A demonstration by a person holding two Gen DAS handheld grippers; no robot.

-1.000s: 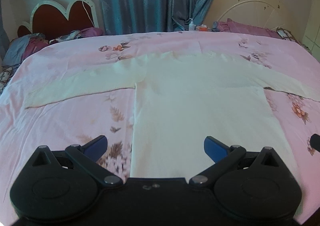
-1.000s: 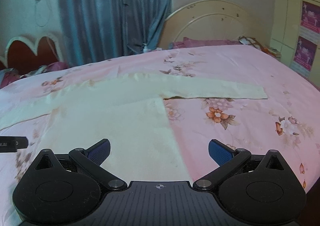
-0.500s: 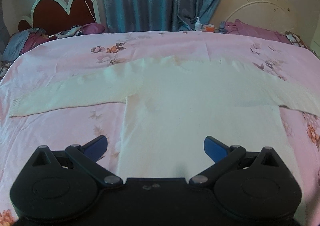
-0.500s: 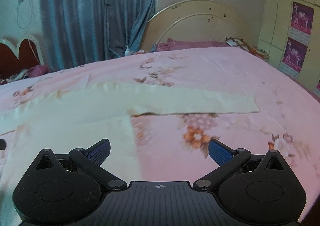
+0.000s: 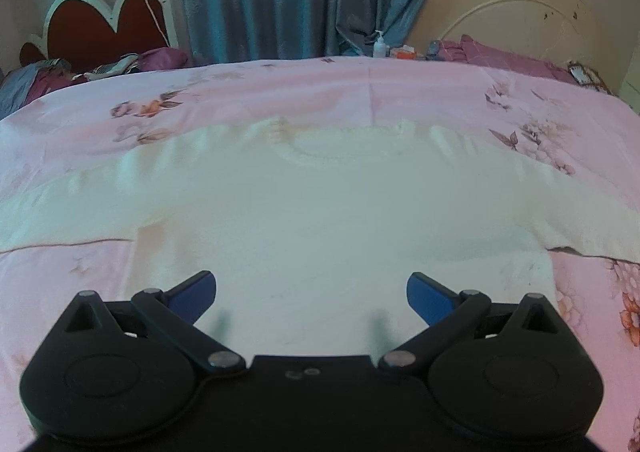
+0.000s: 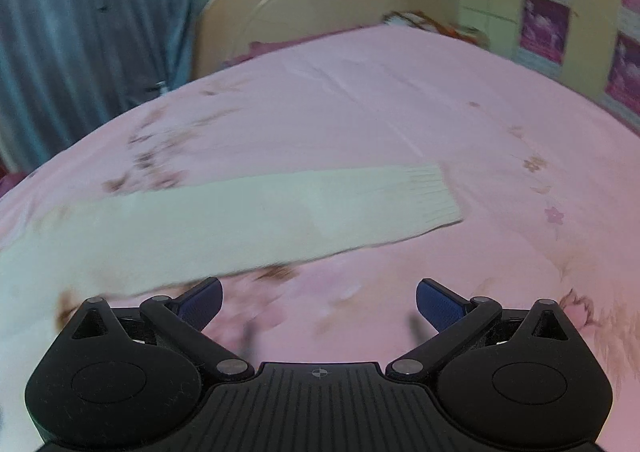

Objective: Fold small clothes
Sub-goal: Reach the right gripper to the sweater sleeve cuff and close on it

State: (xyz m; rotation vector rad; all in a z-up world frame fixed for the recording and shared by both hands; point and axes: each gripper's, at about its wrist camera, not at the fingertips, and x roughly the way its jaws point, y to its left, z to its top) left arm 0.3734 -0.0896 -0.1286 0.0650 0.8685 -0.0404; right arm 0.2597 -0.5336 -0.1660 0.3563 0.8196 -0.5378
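Compared with half a second ago, we see the left hand-held gripper much nearer the cream sweater: the body of the garment now fills the middle of its view, and the round neckline sits straight ahead. Its two blue-tipped fingers stand wide apart over the sweater's lower body, holding nothing. The sweater lies flat and spread out on the pink floral bedsheet, one sleeve running off the left edge of the view and the other off the right.

The right hand-held gripper has swung to the right since the earlier frame; the sweater's body has slid almost out of its view, and we now face the right sleeve, stretched flat across the bedsheet with its ribbed cuff pointing right. Its fingers are likewise spread wide and empty, the left one just at the sleeve's near edge. This view is blurred.

We count one sweater with two sleeves, two hand-held grippers, and two headboards in the left view: a red heart-shaped one and a cream arched one.
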